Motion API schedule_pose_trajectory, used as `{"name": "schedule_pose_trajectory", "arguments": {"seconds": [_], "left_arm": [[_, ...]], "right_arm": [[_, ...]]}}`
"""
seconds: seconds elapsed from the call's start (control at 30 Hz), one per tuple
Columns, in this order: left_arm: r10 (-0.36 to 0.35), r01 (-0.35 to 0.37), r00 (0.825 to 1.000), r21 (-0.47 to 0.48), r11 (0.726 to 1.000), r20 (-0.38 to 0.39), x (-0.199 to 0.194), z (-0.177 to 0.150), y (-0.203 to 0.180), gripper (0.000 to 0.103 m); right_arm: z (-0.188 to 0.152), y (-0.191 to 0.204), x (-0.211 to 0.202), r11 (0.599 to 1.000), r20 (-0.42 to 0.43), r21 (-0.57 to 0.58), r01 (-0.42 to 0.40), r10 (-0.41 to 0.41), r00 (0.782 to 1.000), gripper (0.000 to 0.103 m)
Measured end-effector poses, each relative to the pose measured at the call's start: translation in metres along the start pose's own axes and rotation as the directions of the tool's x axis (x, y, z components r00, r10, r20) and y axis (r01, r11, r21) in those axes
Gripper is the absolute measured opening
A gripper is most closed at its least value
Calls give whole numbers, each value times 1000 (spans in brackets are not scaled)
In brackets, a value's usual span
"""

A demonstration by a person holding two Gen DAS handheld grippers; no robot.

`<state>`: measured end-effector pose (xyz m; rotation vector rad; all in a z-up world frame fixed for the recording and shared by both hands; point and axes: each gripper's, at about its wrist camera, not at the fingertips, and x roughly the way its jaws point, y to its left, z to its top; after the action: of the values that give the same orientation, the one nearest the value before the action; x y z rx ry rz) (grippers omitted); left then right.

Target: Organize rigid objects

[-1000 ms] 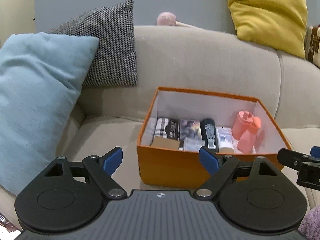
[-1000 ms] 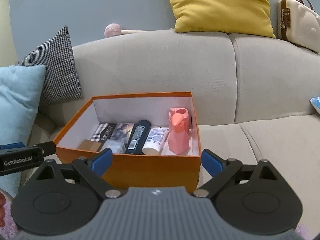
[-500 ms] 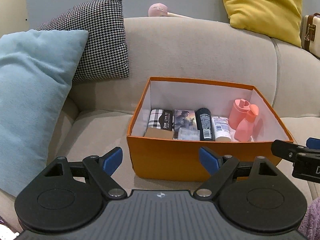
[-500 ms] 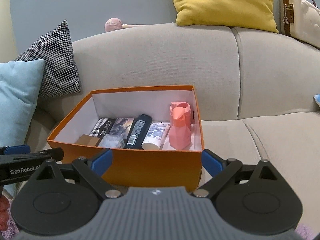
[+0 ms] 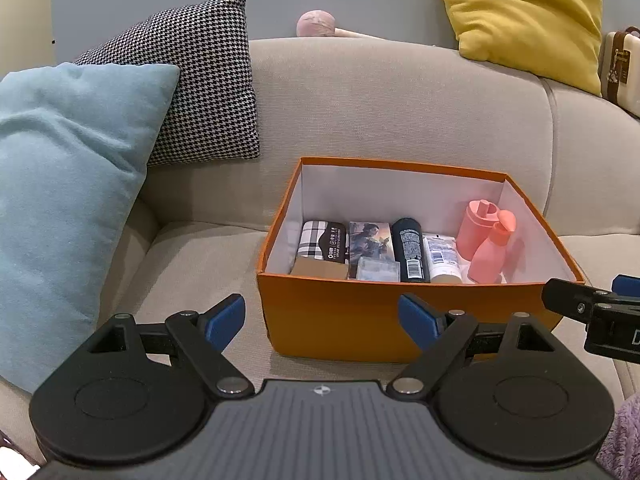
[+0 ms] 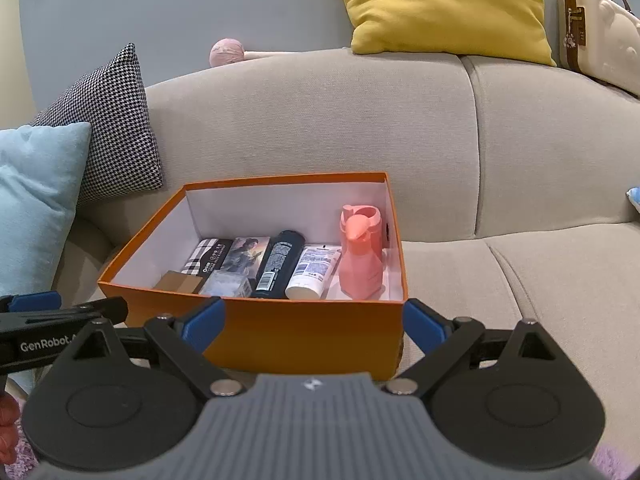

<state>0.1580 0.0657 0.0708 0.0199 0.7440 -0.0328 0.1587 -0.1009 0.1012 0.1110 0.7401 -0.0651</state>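
Observation:
An orange box [image 5: 360, 320] [image 6: 304, 332] sits on the beige sofa seat. In it lie a plaid-and-black pack [image 5: 324, 240], a picture card box [image 5: 370, 240], a black tube [image 5: 409, 248] [image 6: 278, 264], a white tube [image 5: 440, 258] [image 6: 314, 272], a small brown box [image 5: 318, 269], a clear packet [image 5: 378, 270]. Two pink bottles [image 5: 486, 236] [image 6: 360, 252] stand at its right end. My left gripper [image 5: 320, 314] is open and empty before the box's near wall. My right gripper [image 6: 312, 320] is open and empty, just in front of the box.
A light blue pillow [image 5: 68, 184] and a houndstooth pillow [image 5: 200, 80] lean at the left. A yellow pillow [image 6: 440, 4] and a cream case [image 6: 596, 28] sit on the sofa back. A pink ball-headed stick [image 6: 228, 52] lies up there too.
Both grippers have drawn back a little from the box and stay open. The box's contents have not moved.

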Motion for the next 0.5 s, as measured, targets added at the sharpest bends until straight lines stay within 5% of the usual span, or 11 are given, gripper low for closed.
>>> {"name": "schedule_pose_trajectory", "arguments": {"seconds": [0.5], "left_arm": [[-3, 3, 1000, -4, 1000, 1, 0, 0, 1, 101]], "right_arm": [[1, 2, 1, 1000, -7, -6, -6, 6, 1000, 95]]}}
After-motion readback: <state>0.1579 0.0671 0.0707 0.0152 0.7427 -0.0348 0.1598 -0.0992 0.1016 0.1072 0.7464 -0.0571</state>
